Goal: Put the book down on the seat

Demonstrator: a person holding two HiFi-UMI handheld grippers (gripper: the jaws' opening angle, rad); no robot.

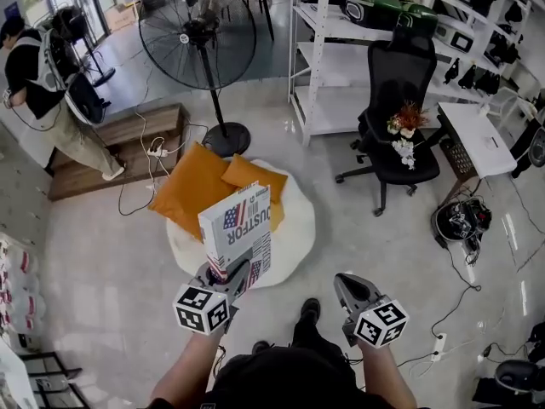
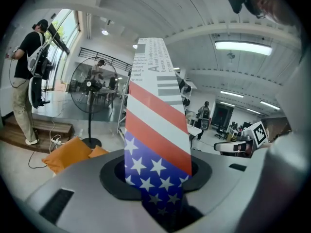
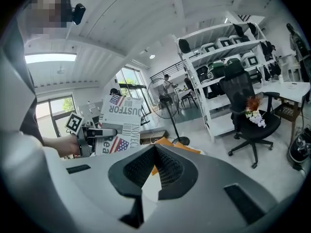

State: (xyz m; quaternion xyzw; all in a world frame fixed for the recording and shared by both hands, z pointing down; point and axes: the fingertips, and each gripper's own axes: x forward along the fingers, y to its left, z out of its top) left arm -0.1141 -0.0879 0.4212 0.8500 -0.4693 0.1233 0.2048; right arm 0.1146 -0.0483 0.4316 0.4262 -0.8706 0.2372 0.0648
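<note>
The book [image 1: 238, 228], white with a stars-and-stripes cover, stands upright in my left gripper [image 1: 223, 275], which is shut on its lower edge. Seen edge-on, the book [image 2: 158, 130] rises from between the jaws of my left gripper [image 2: 158, 198]. It hangs over the near left part of a low, round white seat [image 1: 298, 220] on the floor, which carries two orange cushions [image 1: 192, 186]. My right gripper [image 1: 342, 285] is lower right, off the seat, shut and empty. From my right gripper [image 3: 154, 149], the book [image 3: 119, 118] shows at the left.
A black office chair [image 1: 400, 100] with flowers [image 1: 404, 130] on it stands at the right, by white shelves [image 1: 341, 58] and a white table [image 1: 481, 139]. A standing fan [image 1: 197, 32] rises behind the cushions. A person [image 1: 34, 83] stands at the far left by a wooden platform [image 1: 119, 139]. Cables lie on the floor.
</note>
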